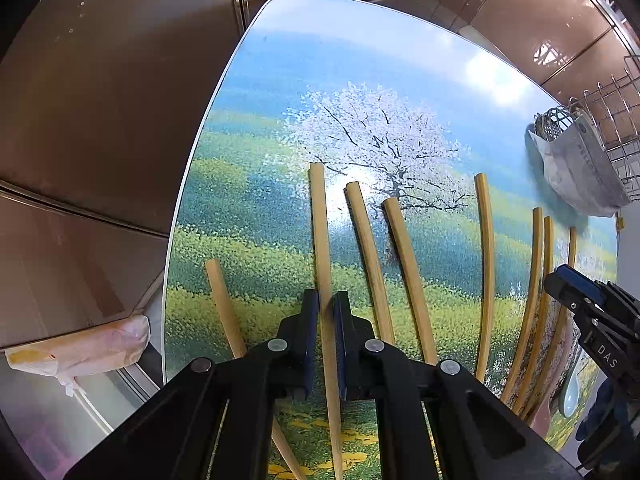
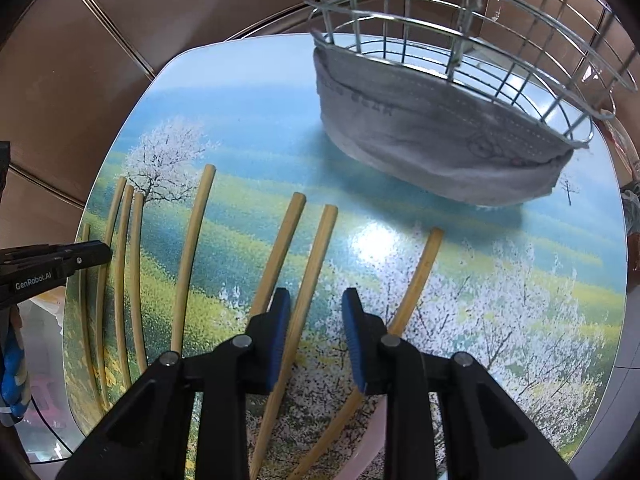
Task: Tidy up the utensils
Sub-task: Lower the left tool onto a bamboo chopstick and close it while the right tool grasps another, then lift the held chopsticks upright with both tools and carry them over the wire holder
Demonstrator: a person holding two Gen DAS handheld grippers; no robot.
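Note:
Several bamboo chopsticks lie spread over a table (image 1: 280,100) printed with a landscape. My left gripper (image 1: 326,304) points straight down and is shut on one chopstick (image 1: 320,220), both blue pads pressed to its sides. In the right wrist view, my right gripper (image 2: 316,300) stands open over another chopstick (image 2: 320,240), which lies between the jaws against the left pad, with a gap to the right pad. Each gripper shows in the other's view: the right gripper (image 1: 560,280) at the right edge, the left gripper (image 2: 96,254) at the left edge.
A wire utensil basket (image 2: 460,20) stands at the table's far right, a grey face mask (image 2: 440,140) wrapped around its base. A white spoon (image 1: 572,392) lies near the right edge. A plastic bag (image 1: 80,348) sits below the table's left edge, above brown tiled floor.

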